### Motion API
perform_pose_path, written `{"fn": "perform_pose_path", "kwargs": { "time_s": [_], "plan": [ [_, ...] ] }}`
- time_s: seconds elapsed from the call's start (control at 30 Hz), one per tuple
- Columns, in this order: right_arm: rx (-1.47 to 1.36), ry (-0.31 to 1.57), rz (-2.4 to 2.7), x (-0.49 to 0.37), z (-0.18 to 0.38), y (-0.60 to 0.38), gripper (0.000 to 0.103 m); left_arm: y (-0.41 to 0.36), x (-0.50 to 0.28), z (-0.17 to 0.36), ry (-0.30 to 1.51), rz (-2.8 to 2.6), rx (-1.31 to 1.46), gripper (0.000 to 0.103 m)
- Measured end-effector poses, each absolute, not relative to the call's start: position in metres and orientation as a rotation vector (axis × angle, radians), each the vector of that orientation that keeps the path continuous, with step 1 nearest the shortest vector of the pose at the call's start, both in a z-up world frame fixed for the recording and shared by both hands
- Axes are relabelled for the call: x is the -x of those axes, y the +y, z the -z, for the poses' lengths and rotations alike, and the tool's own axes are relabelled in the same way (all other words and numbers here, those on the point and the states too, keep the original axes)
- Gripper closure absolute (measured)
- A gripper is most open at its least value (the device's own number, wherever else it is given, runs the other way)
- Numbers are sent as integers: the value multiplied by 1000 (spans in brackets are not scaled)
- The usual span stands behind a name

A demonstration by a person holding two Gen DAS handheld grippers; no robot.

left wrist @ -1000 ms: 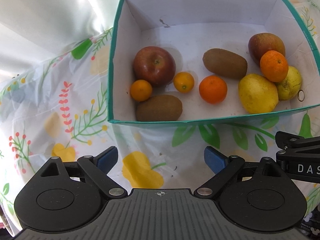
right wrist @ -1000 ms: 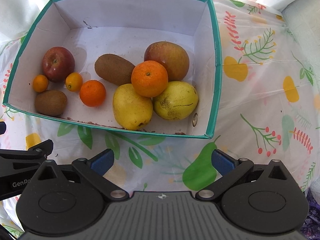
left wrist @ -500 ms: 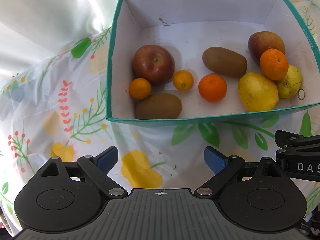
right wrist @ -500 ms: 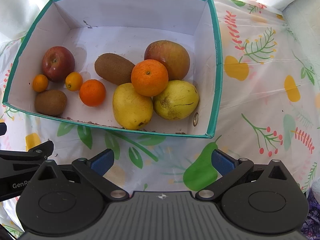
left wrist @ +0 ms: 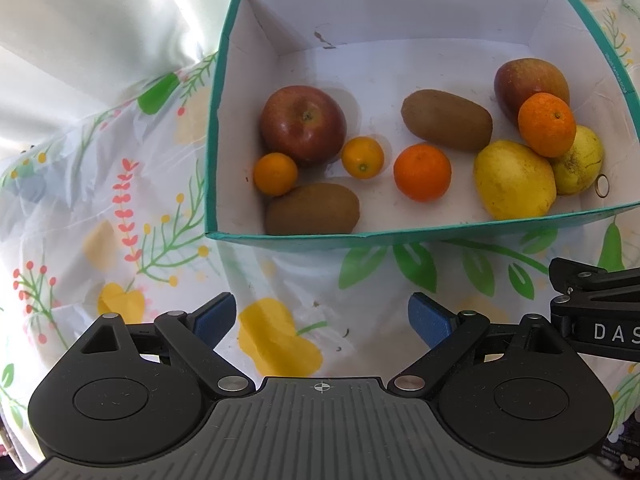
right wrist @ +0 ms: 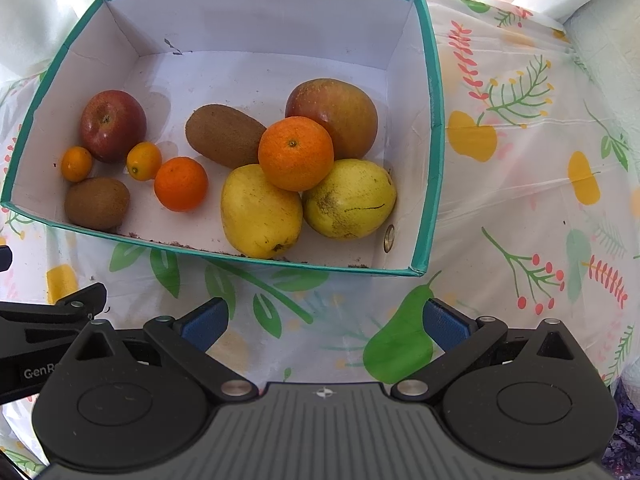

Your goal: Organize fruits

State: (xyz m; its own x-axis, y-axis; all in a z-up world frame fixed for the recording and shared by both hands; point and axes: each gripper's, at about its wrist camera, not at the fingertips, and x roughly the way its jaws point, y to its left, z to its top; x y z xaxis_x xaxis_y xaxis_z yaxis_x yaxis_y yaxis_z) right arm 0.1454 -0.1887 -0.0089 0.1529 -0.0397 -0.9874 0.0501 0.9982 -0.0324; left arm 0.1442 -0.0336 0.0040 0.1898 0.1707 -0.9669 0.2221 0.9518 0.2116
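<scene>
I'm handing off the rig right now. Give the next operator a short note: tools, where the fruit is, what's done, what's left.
Left tool: open, empty, over the tablecloth short of the box.
Right tool: open, empty, also short of the box.
All fruit sits in the box: red apple, two kiwis, small citrus on the left side; two pears, an apple, with an orange perched on top, on the right side.
Done: nothing grasped.
Left: all sorting.

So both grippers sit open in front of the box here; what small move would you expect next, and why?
Probably the right gripper reaches forward over the box's near rim toward the orange. It is perched on top of the two yellow pears and apple, unobstructed from above. Both grippers are open and empty, short of the box.
</scene>
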Motion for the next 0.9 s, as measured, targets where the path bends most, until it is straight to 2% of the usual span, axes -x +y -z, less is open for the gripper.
{"fn": "perform_pose_path", "kwargs": {
  "time_s": [0.9],
  "plan": [
    [7,1414,69,-146,11,-187,0,-31,-147,-1,1395,46,-318,7]
  ]
}}
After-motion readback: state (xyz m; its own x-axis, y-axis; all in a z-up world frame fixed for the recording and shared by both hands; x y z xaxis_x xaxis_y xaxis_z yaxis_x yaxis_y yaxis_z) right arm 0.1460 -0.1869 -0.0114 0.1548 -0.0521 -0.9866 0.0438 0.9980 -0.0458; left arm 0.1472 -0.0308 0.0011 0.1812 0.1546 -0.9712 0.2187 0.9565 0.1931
